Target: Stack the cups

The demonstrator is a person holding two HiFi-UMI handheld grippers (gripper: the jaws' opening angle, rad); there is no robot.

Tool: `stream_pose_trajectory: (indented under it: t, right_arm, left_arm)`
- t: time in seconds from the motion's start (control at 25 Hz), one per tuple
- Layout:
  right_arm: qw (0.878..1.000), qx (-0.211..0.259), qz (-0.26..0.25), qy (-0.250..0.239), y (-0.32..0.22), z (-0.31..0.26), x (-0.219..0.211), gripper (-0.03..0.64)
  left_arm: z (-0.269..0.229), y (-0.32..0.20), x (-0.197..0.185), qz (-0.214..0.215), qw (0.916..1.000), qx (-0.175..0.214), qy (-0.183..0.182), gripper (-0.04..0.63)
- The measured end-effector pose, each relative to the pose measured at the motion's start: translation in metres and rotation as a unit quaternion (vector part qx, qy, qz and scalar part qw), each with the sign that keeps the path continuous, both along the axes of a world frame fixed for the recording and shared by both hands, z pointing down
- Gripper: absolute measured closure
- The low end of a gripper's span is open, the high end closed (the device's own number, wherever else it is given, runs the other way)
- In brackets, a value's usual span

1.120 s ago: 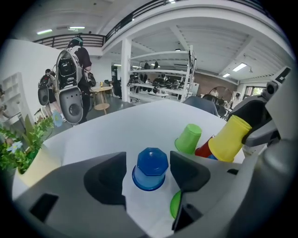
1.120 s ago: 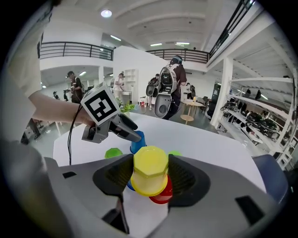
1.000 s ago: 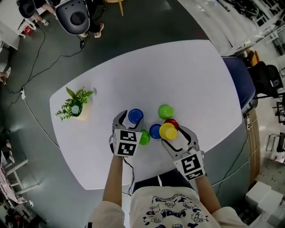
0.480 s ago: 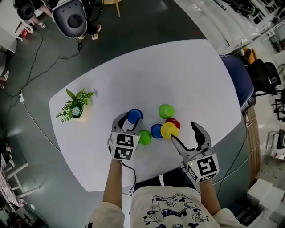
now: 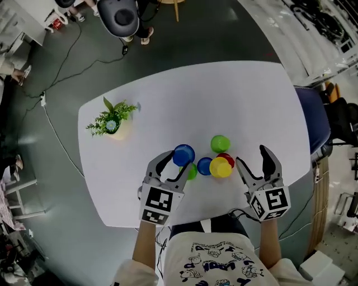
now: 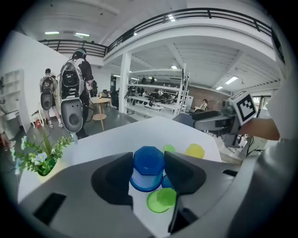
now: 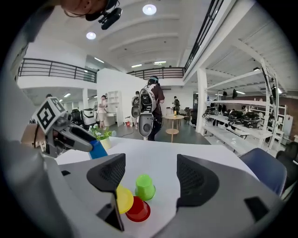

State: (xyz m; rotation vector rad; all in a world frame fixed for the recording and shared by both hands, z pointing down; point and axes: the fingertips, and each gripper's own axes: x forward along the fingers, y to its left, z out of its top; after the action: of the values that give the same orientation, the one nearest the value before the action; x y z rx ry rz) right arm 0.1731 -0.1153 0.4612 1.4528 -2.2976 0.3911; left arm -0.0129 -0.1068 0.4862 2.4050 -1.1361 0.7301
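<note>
My left gripper (image 5: pixel 180 160) is shut on an upside-down blue cup (image 5: pixel 184 155), held just above the white table (image 5: pixel 224 95); the pads press its sides (image 6: pixel 148 162). Below it a light green cup (image 5: pixel 192 171) lies on its side (image 6: pixel 160 201). To the right cluster a second blue cup (image 5: pixel 205 166), a yellow cup (image 5: pixel 221 167), a red cup (image 5: pixel 227 158) and a green cup (image 5: pixel 220 144). My right gripper (image 5: pixel 251 156) stands wide apart right of the cluster, its jaws closing slightly with nothing between them (image 7: pixel 151 174). Ahead of it stand the green cup (image 7: pixel 145 187), red cup (image 7: pixel 138 209) and yellow cup (image 7: pixel 124 199).
A potted plant (image 5: pixel 112 120) stands at the table's left side. A blue chair (image 5: pixel 313 117) sits past the right edge. People and equipment (image 5: pixel 120 14) stand on the floor beyond the far edge. Cables run across the floor at the left.
The right gripper let go of the yellow cup, opened and drew back to the right. The left gripper closed on the blue cup and holds it slightly raised.
</note>
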Motion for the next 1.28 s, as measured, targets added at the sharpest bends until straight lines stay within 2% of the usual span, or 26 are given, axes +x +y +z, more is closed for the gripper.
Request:
stream_pose_trajectory:
  t: [0.12, 0.36, 0.52, 0.72, 0.96, 1.2, 1.28]
  right_arm:
    - [1.000, -0.008, -0.026, 0.004, -0.015, 0.009, 0.003, 0.261]
    - [0.994, -0.031, -0.101, 0.020, -0.036, 0.032, -0.011, 0.261]
    - [0.986, -0.049, -0.155, 0.045, -0.038, 0.060, -0.022, 0.284]
    - [0.969, -0.079, -0.221, 0.076, -0.036, 0.093, -0.029, 0.284]
    - [0.958, -0.101, -0.254, 0.082, -0.036, 0.109, -0.027, 0.301]
    - [0.947, -0.112, -0.286, 0.089, -0.032, 0.125, -0.030, 0.302]
    - [0.945, -0.116, -0.292, 0.092, -0.031, 0.129, -0.030, 0.321]
  left_arm:
    - [-0.007, 0.013, 0.012, -0.005, 0.9999, 0.011, -0.001, 0.374]
    - [0.000, 0.035, 0.037, -0.033, 0.9994, -0.011, 0.007, 0.374]
    - [0.010, 0.045, 0.047, -0.045, 0.9987, -0.023, -0.008, 0.374]
    - [0.024, 0.053, 0.047, -0.056, 0.9974, -0.036, -0.030, 0.374]
    - [0.027, 0.058, 0.055, -0.069, 0.9956, -0.042, -0.047, 0.374]
    - [0.031, 0.058, 0.063, -0.085, 0.9945, -0.039, -0.046, 0.373]
    - [0.031, 0.058, 0.064, -0.091, 0.9939, -0.039, -0.048, 0.373]
